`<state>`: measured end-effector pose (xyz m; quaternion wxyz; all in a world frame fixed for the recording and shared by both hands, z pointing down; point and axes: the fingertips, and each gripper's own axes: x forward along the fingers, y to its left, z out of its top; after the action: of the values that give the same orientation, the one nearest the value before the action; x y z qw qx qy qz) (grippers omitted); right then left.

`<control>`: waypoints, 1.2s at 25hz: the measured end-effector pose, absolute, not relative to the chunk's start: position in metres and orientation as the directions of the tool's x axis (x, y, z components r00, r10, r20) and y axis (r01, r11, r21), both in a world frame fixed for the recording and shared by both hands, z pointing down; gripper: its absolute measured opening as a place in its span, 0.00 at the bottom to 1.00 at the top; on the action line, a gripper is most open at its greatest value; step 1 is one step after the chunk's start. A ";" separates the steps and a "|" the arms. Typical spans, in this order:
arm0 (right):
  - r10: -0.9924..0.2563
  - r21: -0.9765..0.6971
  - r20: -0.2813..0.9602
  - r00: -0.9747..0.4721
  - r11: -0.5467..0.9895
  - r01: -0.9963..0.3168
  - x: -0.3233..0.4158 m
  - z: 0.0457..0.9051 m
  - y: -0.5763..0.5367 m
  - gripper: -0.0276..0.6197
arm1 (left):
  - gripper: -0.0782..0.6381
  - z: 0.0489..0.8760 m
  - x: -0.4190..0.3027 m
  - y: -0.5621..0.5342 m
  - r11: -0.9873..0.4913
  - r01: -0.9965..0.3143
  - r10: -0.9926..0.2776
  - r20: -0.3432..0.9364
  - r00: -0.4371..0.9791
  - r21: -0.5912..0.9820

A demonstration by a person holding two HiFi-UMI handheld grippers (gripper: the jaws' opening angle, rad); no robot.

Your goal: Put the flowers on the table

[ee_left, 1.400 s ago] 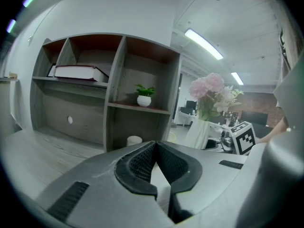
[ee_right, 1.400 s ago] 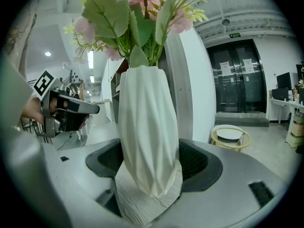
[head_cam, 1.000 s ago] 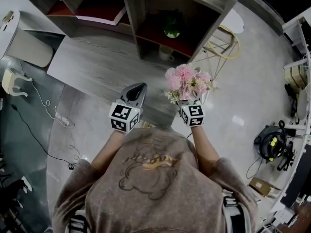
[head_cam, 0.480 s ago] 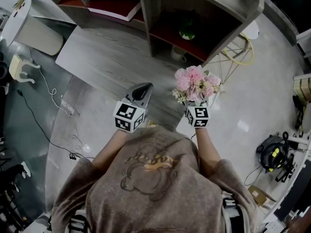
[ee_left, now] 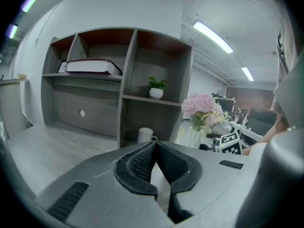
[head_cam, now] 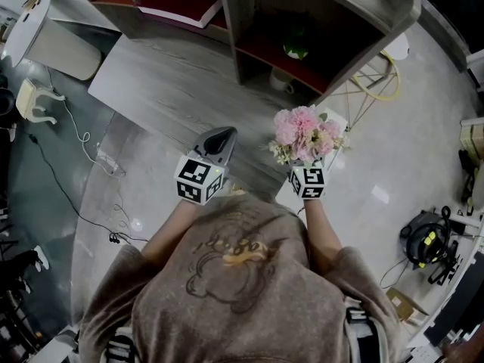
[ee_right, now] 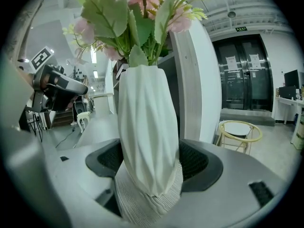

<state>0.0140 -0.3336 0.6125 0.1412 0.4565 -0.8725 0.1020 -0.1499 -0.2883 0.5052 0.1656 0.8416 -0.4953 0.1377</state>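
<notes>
The flowers (head_cam: 305, 131) are a pink bunch with green leaves standing in a white ribbed vase (ee_right: 147, 127). My right gripper (head_cam: 305, 160) is shut on the vase's lower body, with a pad pressing each side in the right gripper view. It holds the vase upright in the air, near the right end of the grey wooden table (head_cam: 170, 82). My left gripper (head_cam: 221, 134) hovers over the table's near edge, shut, its tips together and nothing between them (ee_left: 155, 144). The left gripper view also shows the flowers (ee_left: 203, 107), off to the right.
A grey shelf unit (head_cam: 318, 13) stands behind the table with a book (ee_left: 90, 66), a small potted plant (ee_left: 156, 87) and a white mug (ee_left: 145, 135). A yellow-rimmed stool (head_cam: 378, 78) stands to the right. Cables (head_cam: 72, 138) lie on the floor at left.
My right gripper has sunk slightly with the vase of flowers still in it. The left gripper has stayed where it was. The head view has shifted a little towards the shelf.
</notes>
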 end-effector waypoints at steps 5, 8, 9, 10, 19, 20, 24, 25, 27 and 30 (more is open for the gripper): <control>-0.768 -0.059 0.336 -0.546 0.561 -0.826 0.014 0.612 -0.333 0.60 | 0.13 0.506 -0.151 -0.285 -0.452 -0.879 -0.786 0.398 0.473 0.152; -0.769 -0.057 0.345 -0.538 0.555 -0.830 0.014 0.612 -0.333 0.60 | 0.13 0.506 -0.150 -0.282 -0.451 -0.878 -0.786 0.395 0.476 0.160; -0.769 -0.055 0.351 -0.535 0.553 -0.831 0.015 0.612 -0.333 0.60 | 0.13 0.505 -0.150 -0.281 -0.451 -0.878 -0.786 0.394 0.477 0.161; -0.767 -0.055 0.356 -0.534 0.553 -0.831 0.014 0.612 -0.333 0.60 | 0.13 0.505 -0.151 -0.281 -0.452 -0.877 -0.786 0.394 0.477 0.161; -0.756 -0.064 0.373 -0.538 0.558 -0.827 0.020 0.605 -0.327 0.66 | 0.13 0.504 -0.146 -0.274 -0.469 -0.865 -0.779 0.380 0.500 0.176; -0.757 -0.064 0.373 -0.536 0.555 -0.829 0.022 0.604 -0.325 0.66 | 0.13 0.504 -0.144 -0.274 -0.474 -0.862 -0.776 0.378 0.505 0.179; -0.766 -0.070 0.366 -0.530 0.545 -0.836 0.028 0.595 -0.318 0.66 | 0.13 0.504 -0.136 -0.271 -0.490 -0.850 -0.768 0.366 0.526 0.193; -0.767 -0.076 0.362 -0.530 0.542 -0.837 0.030 0.593 -0.315 0.66 | 0.13 0.504 -0.134 -0.270 -0.494 -0.847 -0.766 0.363 0.531 0.197; -0.768 -0.092 0.353 -0.535 0.540 -0.836 0.033 0.587 -0.308 0.66 | 0.13 0.504 -0.130 -0.268 -0.503 -0.840 -0.761 0.357 0.542 0.203; -0.772 -0.102 0.339 -0.537 0.537 -0.837 0.037 0.575 -0.297 0.66 | 0.13 0.504 -0.125 -0.267 -0.511 -0.833 -0.756 0.349 0.554 0.214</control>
<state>0.0374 -0.2972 0.5747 0.1276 0.4638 -0.8674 0.1271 -0.1250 -0.2666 0.5038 0.1808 0.8627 -0.4603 0.1061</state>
